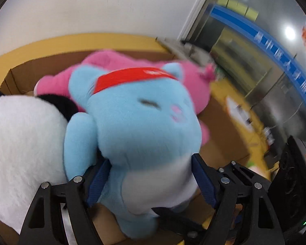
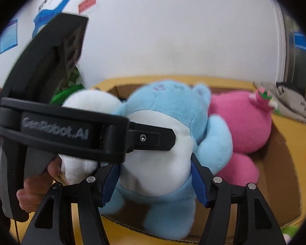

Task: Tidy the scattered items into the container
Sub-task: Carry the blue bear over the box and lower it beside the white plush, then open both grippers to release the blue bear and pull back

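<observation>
Both hand-held grippers are on the same blue plush toy, a cat-like figure with a red headband and a white belly. The left hand-held gripper has its blue pads pressed into the toy's lower body from either side, grasping it. The right hand-held gripper clamps the toy around the white belly in the same way, pads sunk into the fur. The toy hangs over the open cardboard box, which sits on a yellow worktop. Inside the box, a pink plush toy lies to the right and farther back, touching the blue one, and a white plush toy with black ears presses against its left side. In the right wrist view a person's hand grips the black handle of the left device, at near left
</observation>
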Motion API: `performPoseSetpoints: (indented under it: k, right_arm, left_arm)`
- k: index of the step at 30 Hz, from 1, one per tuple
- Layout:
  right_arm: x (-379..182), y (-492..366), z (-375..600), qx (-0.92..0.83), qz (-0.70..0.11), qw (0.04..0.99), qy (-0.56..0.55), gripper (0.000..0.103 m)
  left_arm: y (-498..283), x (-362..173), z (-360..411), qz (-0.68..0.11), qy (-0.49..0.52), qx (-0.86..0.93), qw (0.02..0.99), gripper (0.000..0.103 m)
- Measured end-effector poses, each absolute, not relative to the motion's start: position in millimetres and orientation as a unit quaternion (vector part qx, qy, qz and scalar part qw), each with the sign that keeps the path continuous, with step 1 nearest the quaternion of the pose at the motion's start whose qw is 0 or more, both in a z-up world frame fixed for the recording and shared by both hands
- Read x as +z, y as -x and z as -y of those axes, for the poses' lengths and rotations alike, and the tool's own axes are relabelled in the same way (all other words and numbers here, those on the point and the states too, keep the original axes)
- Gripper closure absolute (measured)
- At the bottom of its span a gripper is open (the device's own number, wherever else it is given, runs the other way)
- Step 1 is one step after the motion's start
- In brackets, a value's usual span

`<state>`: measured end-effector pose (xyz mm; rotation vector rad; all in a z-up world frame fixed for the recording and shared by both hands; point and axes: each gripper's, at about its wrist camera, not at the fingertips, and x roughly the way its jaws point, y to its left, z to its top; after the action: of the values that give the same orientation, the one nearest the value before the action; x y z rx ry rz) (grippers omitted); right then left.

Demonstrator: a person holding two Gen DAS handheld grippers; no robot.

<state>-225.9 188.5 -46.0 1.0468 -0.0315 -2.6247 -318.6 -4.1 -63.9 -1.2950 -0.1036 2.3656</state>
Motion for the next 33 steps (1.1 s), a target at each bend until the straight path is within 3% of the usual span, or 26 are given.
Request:
performPoseSetpoints:
  k: [3,7,14,16,18,26,28,30,33]
  right_arm:
    - [-59.6,225.0,-191.5,-0.913,0.032,0.156,-0.375,0.038]
    - [-49.6,214.7,-194.2,-0.91,0.042,0.154,-0.383,0.027]
    - [-46.6,197.4,-188.1,-0.913,0.021,0.123,-0.388,0.028]
    - [-49.0,203.0,-188.5,-0.913,0.017,0.122,-0.39,0.028]
    - [-49.3,199.1,-187.9,-0.913,0.01,0.122,-0.389,0.028]
    - [-46.9,166.5,-182.2,-0.908,0.021,0.122,-0.399,0.027]
    - [-38.9,151.8,-182.4,-0.913,0.027,0.119,-0.39,0.023]
    - [-25.9,129.2,-187.9,-0.922,0.045,0.119,-0.365,0.022]
    - [-1.1,91.7,-196.4,-0.94,0.049,0.104,-0.321,0.017]
  left_arm:
    - [307.6,-58.1,1.0,0.032,0.45,0.867,0.214,0.021]
    - [287.2,-42.0,13.4,0.041,0.443,0.872,0.203,0.021]
    - [247.6,-61.2,50.4,0.042,0.482,0.859,0.165,0.021]
    - [236.7,-71.6,63.1,0.075,0.499,0.846,0.171,0.024]
    - [223.5,-70.0,64.9,0.065,0.491,0.85,0.176,0.028]
    - [178.6,-53.6,76.5,0.085,0.468,0.868,0.141,0.026]
    - [158.1,-33.0,80.6,0.085,0.433,0.888,0.129,0.01]
    - [136.3,-11.0,81.9,0.079,0.393,0.91,0.108,0.0]
    - [101.5,18.9,75.6,0.062,0.346,0.932,0.089,0.0]
